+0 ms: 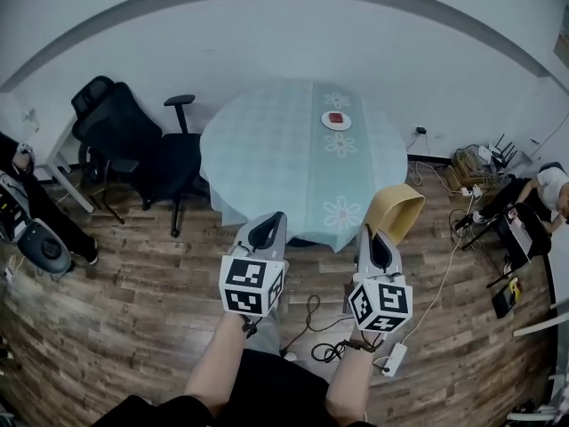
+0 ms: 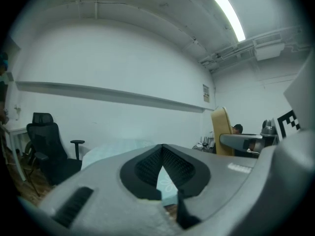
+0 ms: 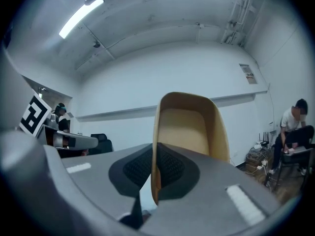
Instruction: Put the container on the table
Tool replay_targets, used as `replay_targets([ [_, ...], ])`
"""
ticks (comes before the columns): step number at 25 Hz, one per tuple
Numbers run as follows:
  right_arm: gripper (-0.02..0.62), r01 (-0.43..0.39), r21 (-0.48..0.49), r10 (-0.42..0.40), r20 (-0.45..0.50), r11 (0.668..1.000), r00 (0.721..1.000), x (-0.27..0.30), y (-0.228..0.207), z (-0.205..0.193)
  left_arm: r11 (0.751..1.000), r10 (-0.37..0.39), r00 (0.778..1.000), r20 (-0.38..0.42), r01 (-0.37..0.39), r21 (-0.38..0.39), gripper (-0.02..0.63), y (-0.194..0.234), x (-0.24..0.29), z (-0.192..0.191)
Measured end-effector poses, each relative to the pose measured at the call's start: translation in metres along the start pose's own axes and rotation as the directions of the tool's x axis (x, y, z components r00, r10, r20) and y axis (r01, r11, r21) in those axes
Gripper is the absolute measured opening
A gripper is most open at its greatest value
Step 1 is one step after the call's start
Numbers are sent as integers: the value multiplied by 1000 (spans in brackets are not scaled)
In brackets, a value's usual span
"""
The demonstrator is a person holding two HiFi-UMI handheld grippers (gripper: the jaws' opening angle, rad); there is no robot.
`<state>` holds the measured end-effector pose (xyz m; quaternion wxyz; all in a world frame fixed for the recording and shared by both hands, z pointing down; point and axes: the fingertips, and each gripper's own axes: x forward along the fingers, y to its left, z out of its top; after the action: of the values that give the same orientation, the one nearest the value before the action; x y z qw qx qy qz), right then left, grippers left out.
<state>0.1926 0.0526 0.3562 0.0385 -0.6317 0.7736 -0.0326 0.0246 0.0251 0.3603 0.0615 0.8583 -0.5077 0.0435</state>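
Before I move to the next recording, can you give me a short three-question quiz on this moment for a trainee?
1. True or false: the right gripper is shut on the wall of the tan container.
2. Where is the container? A: standing on the table beside the white plate. B: held in the air near the table's edge. C: lying on the floor.
3. What does the left gripper hold?

Key
1. True.
2. B.
3. Nothing: its jaws are together with nothing between them.
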Motion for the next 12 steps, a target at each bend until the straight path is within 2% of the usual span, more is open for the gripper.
replay_targets([
  [8, 15, 135, -7, -135, -68, 991, 988, 71, -66, -18, 992, -111, 992, -61, 107, -68, 2, 10, 114, -18],
  [12, 15, 168, 33, -163, -114, 985, 980, 135, -81, -41, 991, -123, 985, -118, 115, -69, 2, 44, 172, -29],
])
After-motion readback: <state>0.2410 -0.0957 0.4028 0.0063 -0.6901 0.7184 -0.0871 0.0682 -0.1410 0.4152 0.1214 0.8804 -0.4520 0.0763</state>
